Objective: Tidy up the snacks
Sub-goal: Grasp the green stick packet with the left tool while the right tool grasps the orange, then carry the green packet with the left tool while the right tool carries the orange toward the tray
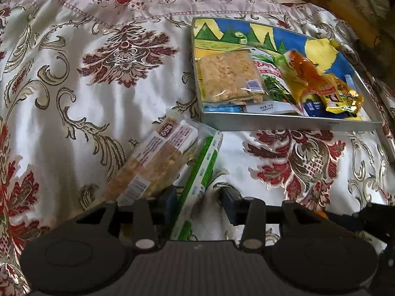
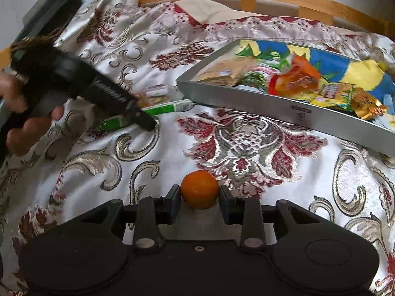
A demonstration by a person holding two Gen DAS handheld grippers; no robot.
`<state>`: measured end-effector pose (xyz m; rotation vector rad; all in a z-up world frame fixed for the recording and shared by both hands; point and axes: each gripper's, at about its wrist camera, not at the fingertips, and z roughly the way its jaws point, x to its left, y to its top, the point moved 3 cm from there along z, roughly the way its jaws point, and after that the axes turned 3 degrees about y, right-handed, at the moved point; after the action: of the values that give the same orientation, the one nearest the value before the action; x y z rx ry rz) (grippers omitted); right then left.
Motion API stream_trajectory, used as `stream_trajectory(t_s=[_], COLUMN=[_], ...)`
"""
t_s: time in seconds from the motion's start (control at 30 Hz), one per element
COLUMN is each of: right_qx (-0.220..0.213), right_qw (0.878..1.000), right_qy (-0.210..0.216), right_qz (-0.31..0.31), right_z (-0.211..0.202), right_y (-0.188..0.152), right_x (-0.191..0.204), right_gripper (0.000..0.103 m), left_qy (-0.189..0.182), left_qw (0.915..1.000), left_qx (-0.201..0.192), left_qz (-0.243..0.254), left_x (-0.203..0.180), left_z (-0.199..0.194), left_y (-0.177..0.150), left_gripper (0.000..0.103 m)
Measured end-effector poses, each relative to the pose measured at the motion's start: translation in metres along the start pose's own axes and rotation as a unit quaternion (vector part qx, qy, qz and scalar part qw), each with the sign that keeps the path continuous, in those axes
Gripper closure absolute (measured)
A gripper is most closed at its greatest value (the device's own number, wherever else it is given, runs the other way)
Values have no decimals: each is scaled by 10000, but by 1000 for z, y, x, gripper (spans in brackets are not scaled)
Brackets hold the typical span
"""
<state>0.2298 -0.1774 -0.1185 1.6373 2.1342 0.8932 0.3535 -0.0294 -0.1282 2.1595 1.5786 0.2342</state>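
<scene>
1. On the left, the left tongs (image 1: 197, 197) stand open around a green-edged snack packet (image 1: 197, 172) lying on the bed (image 1: 74, 86), likely lined up to pinch it.
2. The right tongs (image 2: 199, 198) grip an orange (image 2: 199, 189) just above the cloth.
3. Far right, the tray (image 2: 246, 96) already holds several snacks, seemingly the collecting place.

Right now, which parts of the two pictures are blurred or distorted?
Right wrist view: the left gripper and the orange wrapper in the tray are motion-blurred; the orange is sharp. Left wrist view: mostly sharp, fisheye bends the tray's edges.
</scene>
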Motion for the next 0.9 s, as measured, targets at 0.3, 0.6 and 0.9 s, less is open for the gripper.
stream_trajectory(t_s=[0.3,0.6,0.9], right_qx=[149,57,-719], right_qw=[9996,9993,9922], right_qy=[12,-279,-709], right_qz=[256,252,736], right_z=[-5,-38,-100], right_y=[-4,-10,-17], right_x=[1,4,2], right_gripper=[68,68,68], left_qy=[3,-233,-349], left_qw=[9998,9962,9965], left_qx=[204,828,743], left_qz=[52,128,-157], left_x=[-19,-54,-71], left_z=[-18,-36,-53], left_y=[-17,-69,-87], left_gripper=[85,85,85])
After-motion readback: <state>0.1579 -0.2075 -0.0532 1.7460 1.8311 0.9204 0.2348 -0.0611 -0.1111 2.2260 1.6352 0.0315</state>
